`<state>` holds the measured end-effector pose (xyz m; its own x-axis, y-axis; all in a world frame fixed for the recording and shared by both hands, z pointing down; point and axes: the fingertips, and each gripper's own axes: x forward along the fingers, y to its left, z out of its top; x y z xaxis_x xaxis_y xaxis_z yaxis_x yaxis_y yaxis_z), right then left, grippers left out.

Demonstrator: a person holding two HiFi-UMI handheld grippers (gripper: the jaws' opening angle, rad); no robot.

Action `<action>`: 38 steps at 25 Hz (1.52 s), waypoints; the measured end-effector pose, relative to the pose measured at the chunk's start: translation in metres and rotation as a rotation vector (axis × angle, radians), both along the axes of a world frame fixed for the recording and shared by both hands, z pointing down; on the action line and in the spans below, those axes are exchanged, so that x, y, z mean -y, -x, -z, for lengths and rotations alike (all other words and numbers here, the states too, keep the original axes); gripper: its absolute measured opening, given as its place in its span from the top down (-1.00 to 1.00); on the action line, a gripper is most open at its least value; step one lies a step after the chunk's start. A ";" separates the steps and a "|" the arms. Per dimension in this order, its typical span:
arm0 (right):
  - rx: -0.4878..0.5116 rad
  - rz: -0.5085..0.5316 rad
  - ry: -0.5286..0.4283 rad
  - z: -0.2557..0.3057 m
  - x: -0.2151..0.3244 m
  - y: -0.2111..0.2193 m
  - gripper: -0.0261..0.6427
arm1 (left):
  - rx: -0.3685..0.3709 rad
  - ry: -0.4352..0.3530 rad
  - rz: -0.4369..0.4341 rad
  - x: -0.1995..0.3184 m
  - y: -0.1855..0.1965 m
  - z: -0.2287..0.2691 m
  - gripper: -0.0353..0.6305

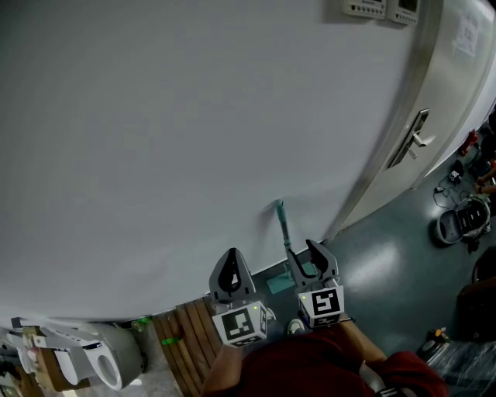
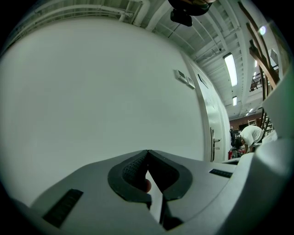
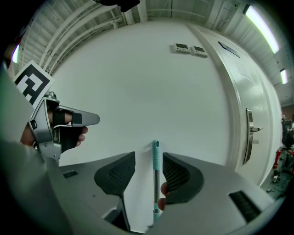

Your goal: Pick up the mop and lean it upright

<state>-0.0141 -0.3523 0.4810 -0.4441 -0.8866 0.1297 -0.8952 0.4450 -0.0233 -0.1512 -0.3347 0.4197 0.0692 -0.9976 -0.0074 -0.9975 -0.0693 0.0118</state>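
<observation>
Right gripper point(image 3: 149, 156) spread around the mop handle point(image 3: 156, 176), apparently against the wall point(image 3: 138, 82); left gripper point(image 2: 148, 152) pressed together.

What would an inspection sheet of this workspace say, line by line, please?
Surface: grey floor, glossy.
Job's things: mop handle upright at the white wall, between the jaws of the right hand-held gripper.
Clutter: wooden pallet and white machine, lower left.
Grippers: left hand-held gripper shut, empty; right one open.
Cables: loose cables on the floor, far right.
Surroundings: door with lever handle; wall panels.
</observation>
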 end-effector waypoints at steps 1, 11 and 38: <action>0.002 -0.001 -0.005 0.001 0.000 0.000 0.33 | 0.001 0.000 -0.001 0.000 0.000 0.000 0.85; 0.008 -0.037 -0.025 0.011 -0.002 -0.006 0.87 | 0.006 0.005 0.008 -0.001 -0.001 0.000 0.85; 0.011 -0.007 -0.088 0.068 -0.007 -0.006 0.87 | -0.020 0.012 -0.009 -0.005 -0.001 0.000 0.85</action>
<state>-0.0079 -0.3457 0.4128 -0.4385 -0.8975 0.0462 -0.8984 0.4392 0.0059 -0.1500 -0.3294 0.4201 0.0780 -0.9969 0.0026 -0.9964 -0.0779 0.0324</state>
